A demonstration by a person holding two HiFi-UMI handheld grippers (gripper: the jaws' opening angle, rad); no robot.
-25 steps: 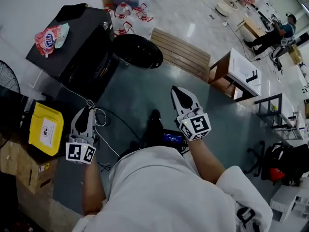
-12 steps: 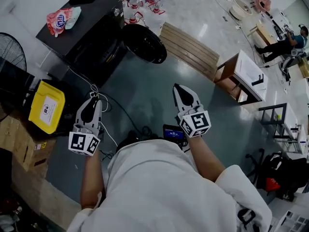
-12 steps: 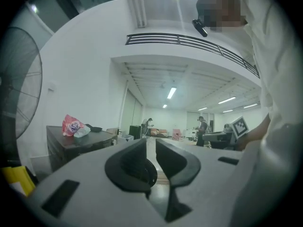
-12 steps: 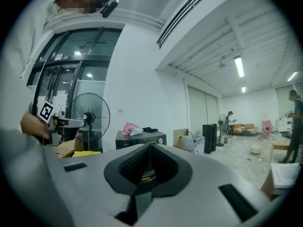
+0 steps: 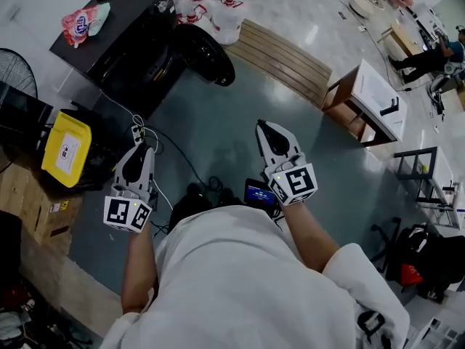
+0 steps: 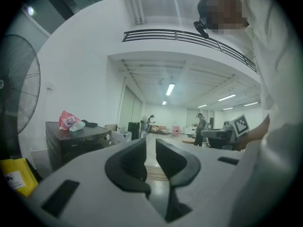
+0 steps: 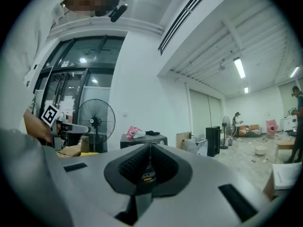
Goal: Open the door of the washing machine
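Note:
The black washing machine (image 5: 120, 38) stands at the upper left of the head view, and its round dark door (image 5: 205, 53) looks swung out from the front. My left gripper (image 5: 138, 150) is shut and empty, and it hangs over the grey floor well short of the machine. My right gripper (image 5: 263, 127) is also shut and empty, further right and apart from the door. The left gripper view has the machine (image 6: 78, 141) to the left beyond the closed left gripper (image 6: 151, 143). In the right gripper view the machine (image 7: 144, 140) sits behind the right gripper (image 7: 150, 148).
A red-and-white bag (image 5: 78, 22) lies on the machine. A yellow box (image 5: 67, 149), a fan (image 5: 14, 71) and cardboard boxes (image 5: 33, 198) stand at the left. A cable with a power strip (image 5: 136, 133) runs across the floor. Beyond lie a wooden pallet (image 5: 283, 57) and a desk (image 5: 370, 100).
Both grippers have moved forward over the floor toward the machine, still shut. The view has shifted with the person, so the machine and yellow box sit differently in frame.

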